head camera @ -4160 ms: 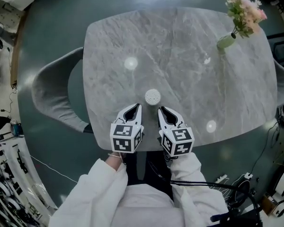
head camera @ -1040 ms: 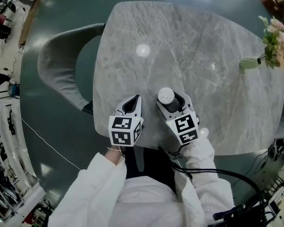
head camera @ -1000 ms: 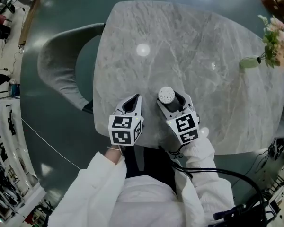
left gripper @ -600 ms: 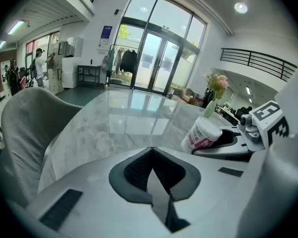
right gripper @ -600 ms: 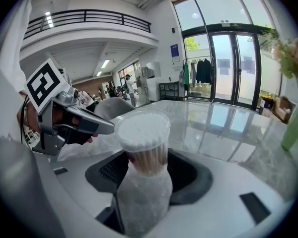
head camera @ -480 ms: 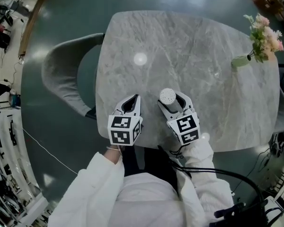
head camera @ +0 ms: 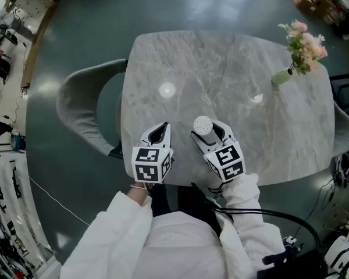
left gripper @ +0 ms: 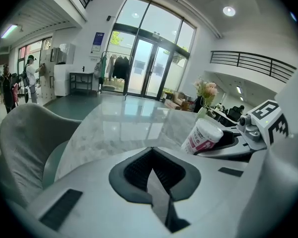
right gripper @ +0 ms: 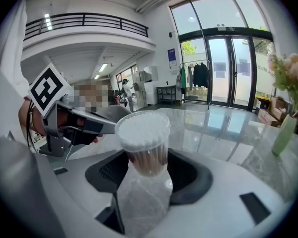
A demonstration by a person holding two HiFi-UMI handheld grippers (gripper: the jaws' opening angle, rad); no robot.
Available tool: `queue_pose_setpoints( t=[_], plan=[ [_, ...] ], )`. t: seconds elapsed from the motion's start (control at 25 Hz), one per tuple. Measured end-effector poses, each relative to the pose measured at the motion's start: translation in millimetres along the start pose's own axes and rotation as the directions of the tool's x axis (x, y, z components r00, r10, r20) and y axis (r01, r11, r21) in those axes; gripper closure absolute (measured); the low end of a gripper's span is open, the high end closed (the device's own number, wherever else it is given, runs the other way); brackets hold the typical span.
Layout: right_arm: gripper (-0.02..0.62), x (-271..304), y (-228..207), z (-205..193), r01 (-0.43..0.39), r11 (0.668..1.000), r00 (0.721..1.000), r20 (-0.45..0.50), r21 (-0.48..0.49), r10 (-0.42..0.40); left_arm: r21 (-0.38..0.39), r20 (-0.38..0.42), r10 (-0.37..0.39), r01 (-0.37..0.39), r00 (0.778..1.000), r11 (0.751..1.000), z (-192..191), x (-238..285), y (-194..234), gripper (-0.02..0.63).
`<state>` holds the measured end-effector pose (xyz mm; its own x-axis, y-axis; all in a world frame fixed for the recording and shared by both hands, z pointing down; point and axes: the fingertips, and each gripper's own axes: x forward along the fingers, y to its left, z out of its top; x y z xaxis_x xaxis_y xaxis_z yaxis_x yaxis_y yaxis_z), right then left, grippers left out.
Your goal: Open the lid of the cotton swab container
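The cotton swab container [head camera: 202, 124] is a small clear tub with a white lid. My right gripper [head camera: 206, 130] is shut on its body and holds it a little above the grey table [head camera: 221, 68]. In the right gripper view the container [right gripper: 143, 143] stands between the dark pads [right gripper: 109, 170], lid on top, swabs showing through the wall. My left gripper [head camera: 160, 130] hovers beside it on the left, shut and empty. From the left gripper view [left gripper: 151, 165] the container [left gripper: 202, 135] leans in the right gripper [left gripper: 238, 143], pink label facing me.
A vase with pink flowers [head camera: 299, 42] stands at the table's far right corner. A grey chair [head camera: 81, 109] is tucked at the left side, another [head camera: 341, 138] at the right edge. A black cable [head camera: 262, 220] trails from the right sleeve.
The container first stood free on the table ahead of both grippers. Over the last second both grippers have risen, the right one carrying the container off the table.
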<state>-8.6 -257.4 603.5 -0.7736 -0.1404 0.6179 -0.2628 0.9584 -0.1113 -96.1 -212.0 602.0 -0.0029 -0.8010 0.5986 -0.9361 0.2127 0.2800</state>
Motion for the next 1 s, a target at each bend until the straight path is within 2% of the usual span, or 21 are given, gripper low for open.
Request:
queue_pose_setpoints(
  t=[0.4,0.6,1.0],
  plan=[
    [0.295,-29.5,8.6,36.1,0.065,0.998,0.997,0.033,0.014,-0.065,-0.001,0.055,-0.075,0.076,0.996,0.997,29.9,-15.6,-8.0,0.598],
    [0.295,-44.1,9.1,55.1,0.091,0.996,0.994,0.053,-0.009,-0.091,0.029,0.096,-0.132,0.13,0.987,0.991,51.0,-19.6,-17.5,0.598],
    [0.295,-68.9,26.1,79.2,0.106,0.994,0.988,0.113,0.038,-0.11,0.109,0.138,-0.23,0.216,0.963,0.97,79.5,-41.6,-32.1,0.598]
  ],
)
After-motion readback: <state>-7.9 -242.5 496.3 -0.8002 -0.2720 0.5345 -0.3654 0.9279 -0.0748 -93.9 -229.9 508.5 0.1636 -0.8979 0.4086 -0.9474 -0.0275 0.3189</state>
